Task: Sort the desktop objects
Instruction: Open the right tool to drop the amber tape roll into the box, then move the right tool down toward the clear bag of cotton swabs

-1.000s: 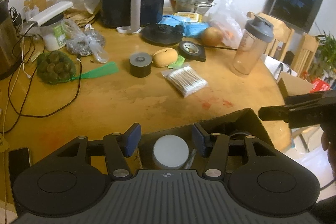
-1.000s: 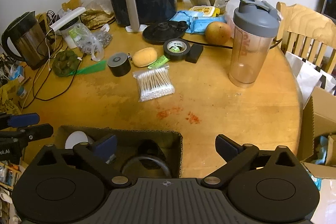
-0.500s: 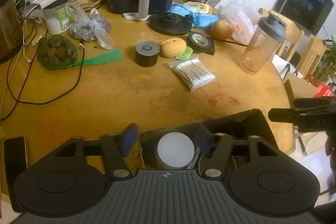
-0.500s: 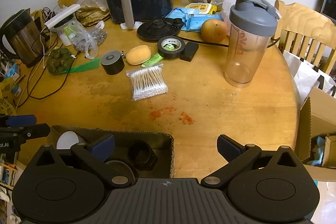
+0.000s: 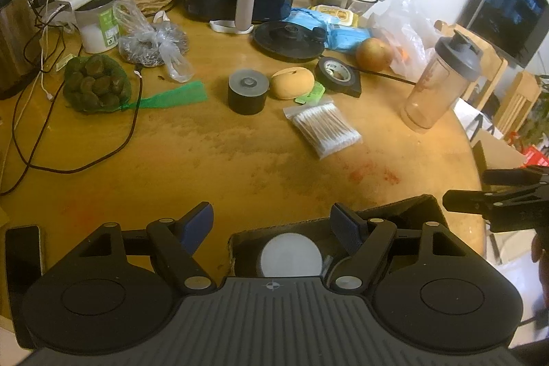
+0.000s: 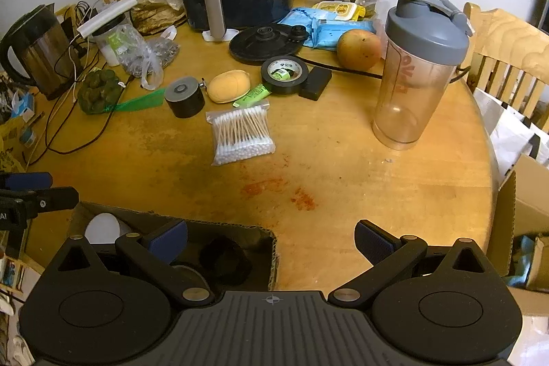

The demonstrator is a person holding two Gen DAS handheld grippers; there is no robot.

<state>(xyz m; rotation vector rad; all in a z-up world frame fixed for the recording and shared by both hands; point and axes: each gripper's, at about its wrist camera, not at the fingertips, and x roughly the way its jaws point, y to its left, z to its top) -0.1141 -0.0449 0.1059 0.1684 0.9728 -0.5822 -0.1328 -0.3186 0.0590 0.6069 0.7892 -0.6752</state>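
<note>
My left hand-held gripper (image 5: 272, 225) hangs open and empty above the box (image 5: 422, 206). The swab bag (image 5: 322, 129) lies ahead on the counter (image 5: 206, 160), long axis slanting right, nearer my open right hand-held gripper (image 6: 271, 237).

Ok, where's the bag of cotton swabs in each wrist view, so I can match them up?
Left wrist: the bag of cotton swabs lies right of centre, angled, on the table.
Right wrist: it lies left of centre, in mid-frame.
Shared landmark: the black cylinder, up and to the left of the bag in both.
</note>
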